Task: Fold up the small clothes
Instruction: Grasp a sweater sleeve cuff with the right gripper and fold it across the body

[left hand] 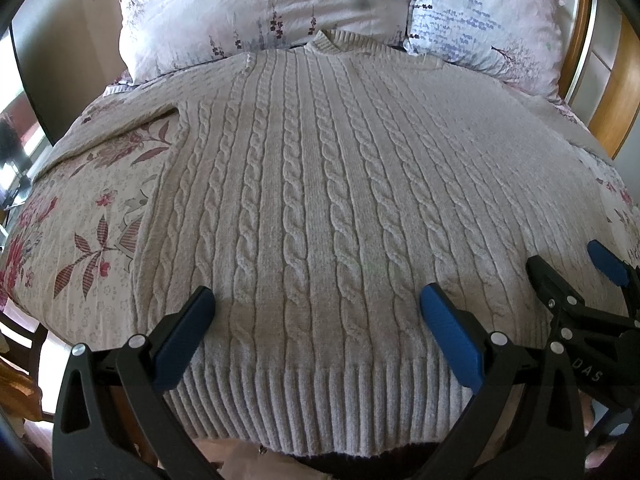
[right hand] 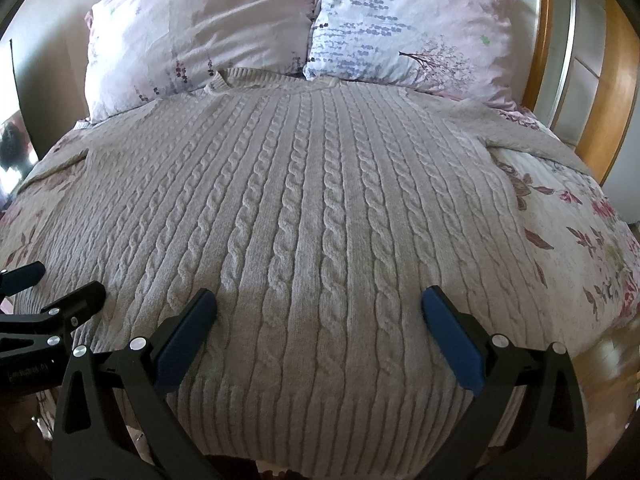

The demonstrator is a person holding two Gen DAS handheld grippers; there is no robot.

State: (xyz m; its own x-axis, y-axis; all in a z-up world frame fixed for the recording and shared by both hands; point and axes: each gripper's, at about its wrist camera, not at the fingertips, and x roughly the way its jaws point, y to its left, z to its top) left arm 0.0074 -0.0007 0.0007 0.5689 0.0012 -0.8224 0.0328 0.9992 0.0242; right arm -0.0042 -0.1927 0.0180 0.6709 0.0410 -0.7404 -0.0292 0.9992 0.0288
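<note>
A sweater [left hand: 320, 200] lies flat on the bed [left hand: 80, 240]; left tool [left hand: 316, 300] and right tool [right hand: 320, 300] gape wide above its hem, near the bed's front edge.

1. a bed [left hand: 92, 216] with a floral cover carries everything
2. a beige cable-knit sweater [left hand: 320, 200] lies flat on it, sleeves spread, collar toward the pillows
3. two floral pillows lie side by side at its head: left pillow [left hand: 256, 4], right pillow [left hand: 480, 20], just touching the collar
</note>
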